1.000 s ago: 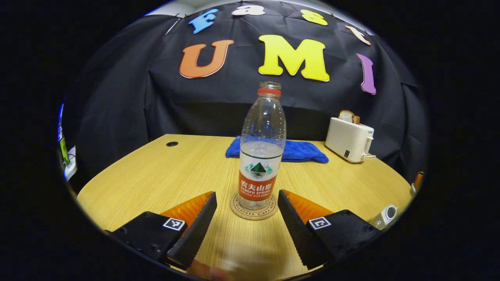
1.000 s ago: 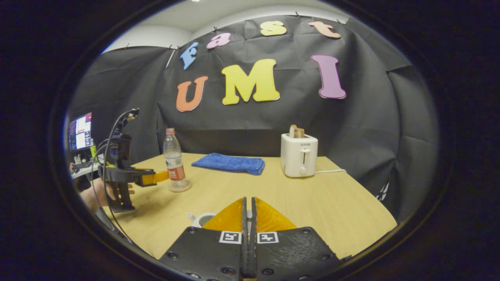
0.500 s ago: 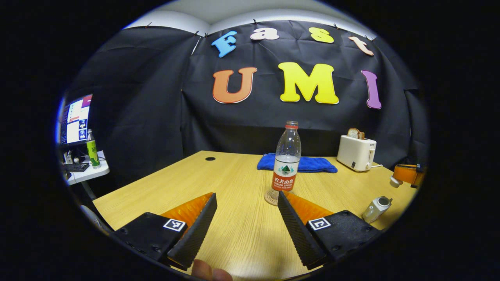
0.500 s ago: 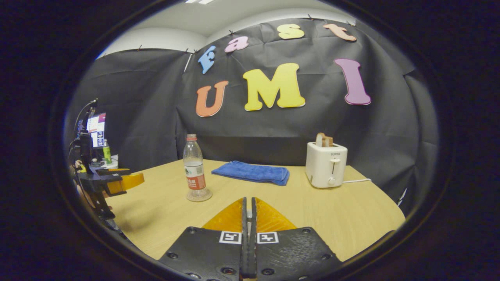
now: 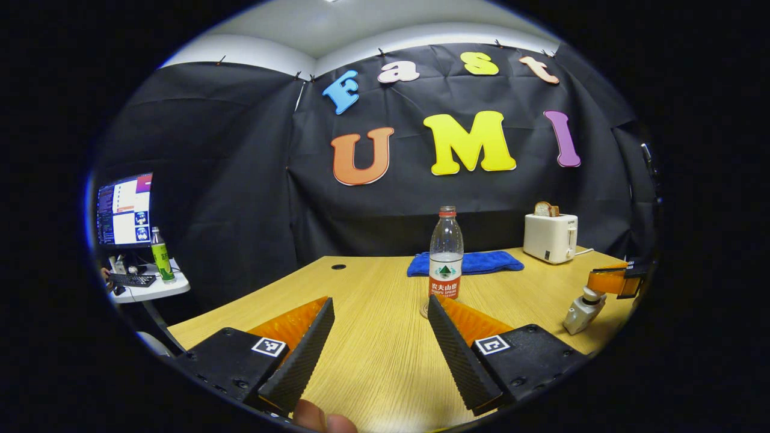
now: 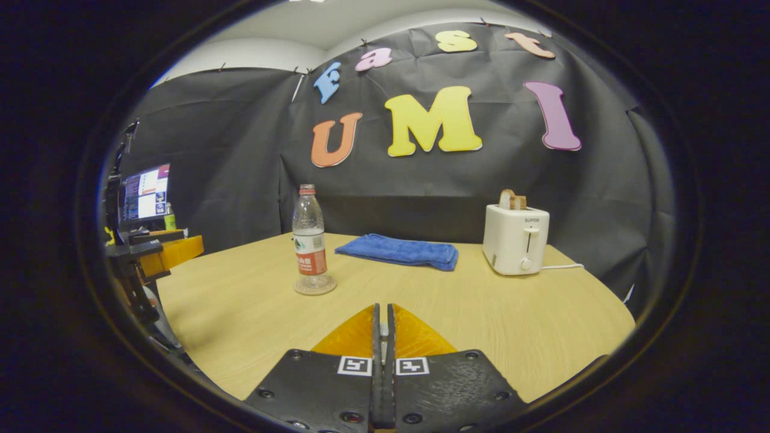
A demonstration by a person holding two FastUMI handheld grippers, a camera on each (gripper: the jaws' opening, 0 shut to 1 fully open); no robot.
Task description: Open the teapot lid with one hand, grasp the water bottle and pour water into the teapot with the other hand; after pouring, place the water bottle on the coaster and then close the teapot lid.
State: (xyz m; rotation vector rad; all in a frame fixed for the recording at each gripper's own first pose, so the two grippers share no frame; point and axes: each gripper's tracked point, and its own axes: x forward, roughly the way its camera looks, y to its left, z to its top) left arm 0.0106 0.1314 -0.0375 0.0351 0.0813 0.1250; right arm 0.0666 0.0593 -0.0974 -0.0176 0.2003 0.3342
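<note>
— Water bottle: where does it stand?

— Upright on the coaster, on the worktop, ahead of the left tongs and just past their right finger. Nothing touches it.

— How are those tongs set?

— Spread wide, holding nothing, level above the worktop. A fingertip of the holding hand shows at the bottom edge, behind them.

— And the right tongs?

— Pressed together, with something small and pale caught in the slit between the fingers; I cannot tell from there what it is. In the left gripper view they sit far off to the right, directly over the white teapot, pinching what looks like its lid knob.

— What lies beyond?

— A blue towel behind the bottle, and a white toaster farther right.
</note>
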